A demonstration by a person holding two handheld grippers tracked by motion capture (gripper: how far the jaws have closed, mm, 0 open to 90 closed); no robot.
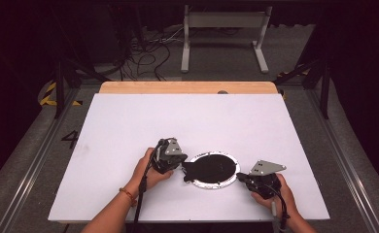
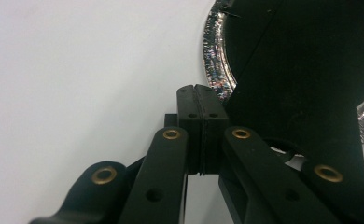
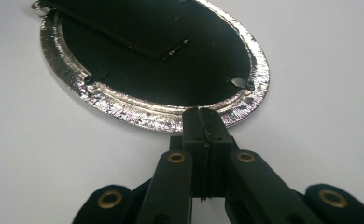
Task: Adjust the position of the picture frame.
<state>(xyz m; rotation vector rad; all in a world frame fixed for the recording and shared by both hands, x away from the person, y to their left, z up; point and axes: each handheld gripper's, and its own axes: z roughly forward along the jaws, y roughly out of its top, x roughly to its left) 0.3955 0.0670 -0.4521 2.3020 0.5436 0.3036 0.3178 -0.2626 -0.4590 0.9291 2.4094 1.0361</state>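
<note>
Your left gripper [image 1: 181, 167] has its jaws pressed together on nothing, the oval silver-rimmed frame [image 1: 212, 169] lying back-up on the white counter [image 1: 129, 126] just ahead and right of its tips. Your right gripper [image 1: 242, 177] is likewise clamped empty, its tips at the frame's near rim.

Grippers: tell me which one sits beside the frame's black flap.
The left gripper: its shut jaws lie beside the black flap jutting past the silver rim. The right gripper, also shut, points at bare rim.

Matt black disc [image 3: 171, 70] in a rough, shiny metal rim [image 3: 138, 114].
</note>
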